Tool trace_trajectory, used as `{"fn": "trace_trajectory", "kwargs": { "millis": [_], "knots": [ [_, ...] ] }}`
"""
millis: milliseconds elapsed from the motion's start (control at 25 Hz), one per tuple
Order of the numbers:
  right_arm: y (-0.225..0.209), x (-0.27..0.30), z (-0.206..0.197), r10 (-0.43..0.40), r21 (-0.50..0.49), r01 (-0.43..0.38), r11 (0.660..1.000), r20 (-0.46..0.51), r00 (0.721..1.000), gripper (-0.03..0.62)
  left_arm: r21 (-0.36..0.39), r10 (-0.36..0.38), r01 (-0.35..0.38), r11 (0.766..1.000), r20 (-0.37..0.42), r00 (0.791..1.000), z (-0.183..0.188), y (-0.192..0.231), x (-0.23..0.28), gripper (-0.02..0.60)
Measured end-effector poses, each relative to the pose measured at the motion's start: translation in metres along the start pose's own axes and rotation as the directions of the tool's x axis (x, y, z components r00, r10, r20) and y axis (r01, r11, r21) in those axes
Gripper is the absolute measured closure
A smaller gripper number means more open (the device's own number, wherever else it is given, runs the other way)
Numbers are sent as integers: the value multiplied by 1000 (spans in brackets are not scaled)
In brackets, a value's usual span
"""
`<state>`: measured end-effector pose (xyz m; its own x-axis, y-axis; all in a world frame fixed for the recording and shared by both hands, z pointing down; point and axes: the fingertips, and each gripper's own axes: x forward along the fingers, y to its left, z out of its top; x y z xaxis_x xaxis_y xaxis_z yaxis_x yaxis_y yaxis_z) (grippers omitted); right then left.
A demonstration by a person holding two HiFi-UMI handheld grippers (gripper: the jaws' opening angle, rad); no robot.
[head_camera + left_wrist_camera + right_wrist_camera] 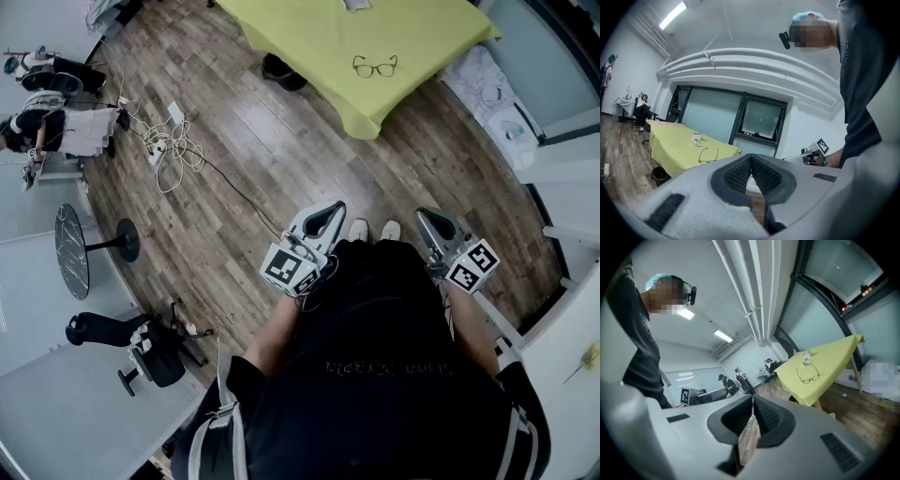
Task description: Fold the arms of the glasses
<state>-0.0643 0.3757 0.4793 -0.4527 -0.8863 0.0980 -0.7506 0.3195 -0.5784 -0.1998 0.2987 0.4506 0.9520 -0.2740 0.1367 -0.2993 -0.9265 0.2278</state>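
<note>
Black-framed glasses (375, 66) lie with arms spread on the yellow-green table (319, 37), far ahead across the wood floor. They also show in the left gripper view, glasses (708, 155), and in the right gripper view, glasses (808, 376). My left gripper (330, 212) and right gripper (429, 217) are held at the person's waist, well short of the table. Seen from the left gripper (751, 158), its jaws meet at the tips with nothing between them. The right gripper (753, 399) is shut and empty too.
A small white object (357, 5) sits on the table's far side. A dark bin (281, 72) stands under the table. Cables and a power strip (164, 141) trail on the floor at left, near a round black table (71, 248) and an office chair (141, 347).
</note>
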Motion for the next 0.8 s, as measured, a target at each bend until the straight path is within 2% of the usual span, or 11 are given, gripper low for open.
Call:
{"fn": "trace_trajectory", "kwargs": {
  "millis": [160,280,400,480,640,800],
  "knots": [
    [3,-8,2,1,-40,-1,999,0,1000,562,4,9,-9,1000,4,1000,5,-6,0,563],
    [2,-11,13,-8,-152,12,988,22,1000,560,11,7,-7,1000,4,1000,7,-11,5,563],
    [2,-15,25,-2,-271,15,963,48,999,560,23,10,-10,1000,-8,1000,7,-18,13,563],
    [0,-19,30,18,-317,0,948,54,998,560,32,13,-13,999,-5,1000,7,-25,19,563],
    [-10,-29,33,38,-334,-12,942,71,997,560,51,23,-24,998,4,1000,3,-38,27,563],
    [-18,-43,26,40,-278,-20,960,67,997,562,51,23,-23,998,-5,1000,-1,-47,29,563]
  ]
}}
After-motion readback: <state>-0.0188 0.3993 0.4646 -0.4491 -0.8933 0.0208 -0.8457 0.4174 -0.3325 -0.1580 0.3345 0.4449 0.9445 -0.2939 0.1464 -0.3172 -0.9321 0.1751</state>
